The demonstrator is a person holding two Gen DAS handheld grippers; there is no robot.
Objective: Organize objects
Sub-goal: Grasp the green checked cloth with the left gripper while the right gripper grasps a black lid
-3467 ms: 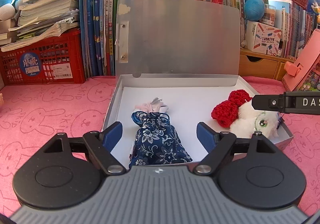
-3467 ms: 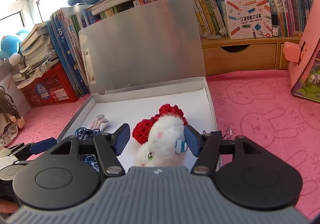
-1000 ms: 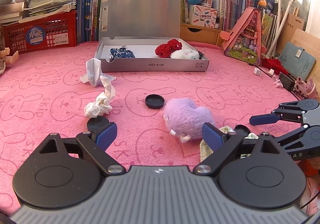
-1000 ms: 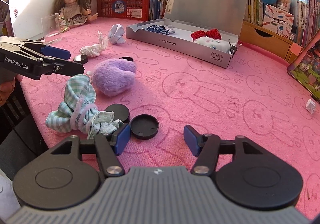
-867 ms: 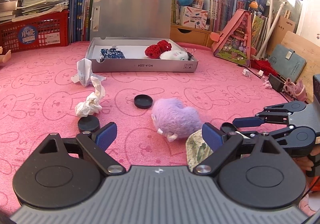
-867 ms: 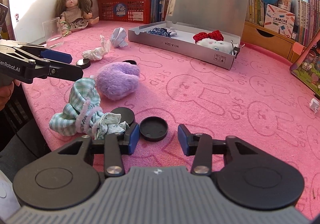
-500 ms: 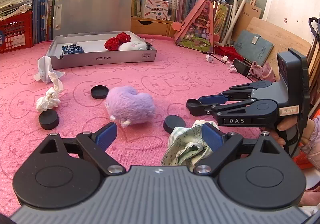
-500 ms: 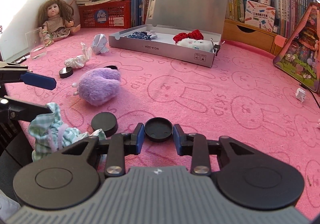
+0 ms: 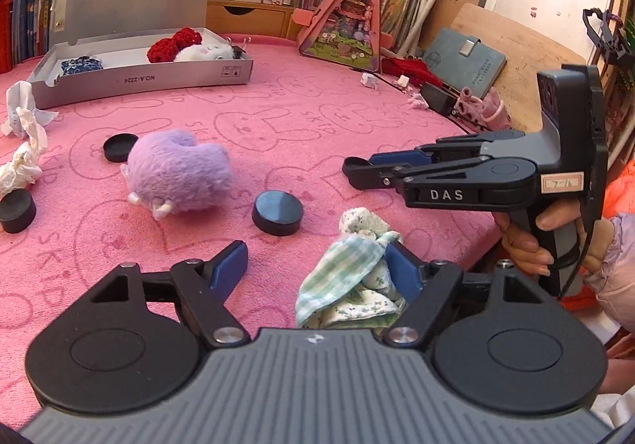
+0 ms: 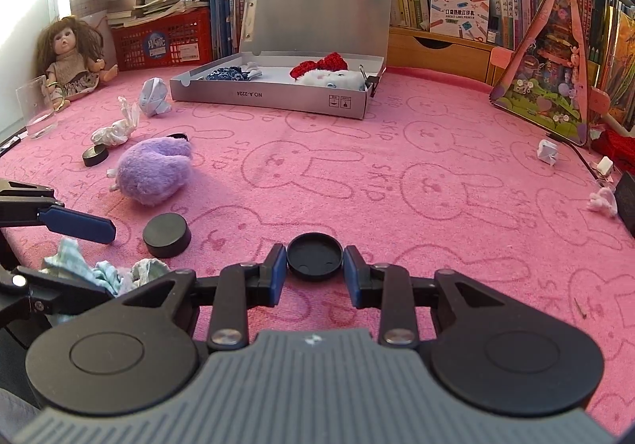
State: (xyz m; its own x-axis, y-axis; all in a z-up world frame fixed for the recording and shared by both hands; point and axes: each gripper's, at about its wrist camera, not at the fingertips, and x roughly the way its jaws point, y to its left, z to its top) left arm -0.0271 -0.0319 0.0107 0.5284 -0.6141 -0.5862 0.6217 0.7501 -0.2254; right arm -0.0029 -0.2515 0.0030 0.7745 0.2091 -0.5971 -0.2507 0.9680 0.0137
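My right gripper (image 10: 315, 265) is shut on a black round lid (image 10: 314, 256), low over the pink cloth. It also shows in the left wrist view (image 9: 367, 171), at the right. My left gripper (image 9: 313, 269) is open, with a green checked cloth bundle (image 9: 353, 281) lying against its right finger. A purple plush (image 9: 178, 170) and a black puck (image 9: 278, 212) lie just ahead of it. The open grey box (image 10: 274, 97) at the back holds a blue floral pouch (image 10: 226, 74) and a white plush with a red bow (image 10: 329, 75).
Crumpled paper (image 9: 24, 162) and two more black lids (image 9: 119, 147) (image 9: 16, 206) lie at the left. A doll (image 10: 69, 59) and a clear glass (image 10: 37, 106) stand far left. A pink triangular toy house (image 10: 551, 87) and shelves of books line the back. The table edge is near right.
Both grippers came back from the box to the near side of the table. My right gripper has closed on the black lid. My left gripper has moved up to the checked cloth bundle.
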